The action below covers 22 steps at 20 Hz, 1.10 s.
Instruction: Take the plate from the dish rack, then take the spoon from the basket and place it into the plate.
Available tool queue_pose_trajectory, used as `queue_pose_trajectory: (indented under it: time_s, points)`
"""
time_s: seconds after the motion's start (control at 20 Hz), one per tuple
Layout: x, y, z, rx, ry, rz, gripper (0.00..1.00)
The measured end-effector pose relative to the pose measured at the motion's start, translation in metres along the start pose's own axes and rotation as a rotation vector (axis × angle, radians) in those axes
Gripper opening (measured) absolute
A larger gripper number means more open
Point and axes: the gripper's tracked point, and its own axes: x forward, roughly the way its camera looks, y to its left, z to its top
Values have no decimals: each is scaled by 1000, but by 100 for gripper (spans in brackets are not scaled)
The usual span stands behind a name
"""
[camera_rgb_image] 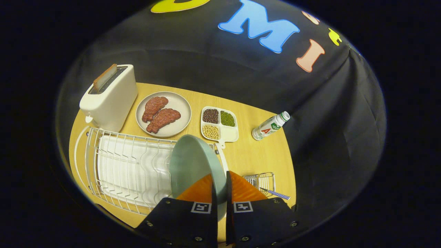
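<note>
The tongs (220,193) are gripping one pale green plate (194,165) by its edge, the two fingers pressing on either side of the rim so the plate is standing on edge between them and rising ahead of them. The plate is hanging above the right end of the one white wire dish rack (127,168), which is sitting on the wooden table (255,155) with a white ribbed drip tray under it; whether the plate is touching the wires I cannot tell. Just to the right of the fingers one small wire basket (260,181) is resting on the table, and one spoon (275,193) with a blue checked handle is lying in it, its handle sticking out over the basket's right side. Beyond the green plate, one white divided dish (220,125) is sitting with three compartments filled: one with dark beans, one with green beans, one with yellow beans. To its left, one grey plate (163,113) is carrying two brown pieces of meat (159,113). Further left, beside the rack's far end, one cream toaster (110,98) is standing with one slice of bread poking up from its slot. Well off to the right, near the black cloth, one small white bottle (270,126) is lying tilted on the table.
</note>
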Motion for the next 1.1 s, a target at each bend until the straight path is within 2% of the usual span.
queue_pose_trajectory:
  time_s: [0.15,0.4,0.7,1.1]
  points:
    - [-11,-3,12,-12,-34,-29,9]
    - [-27,-12,18,28,-59,8,9]
    - [-44,-39,-3,110,-70,106,9]
    - [-55,-86,-47,228,-95,291,9]
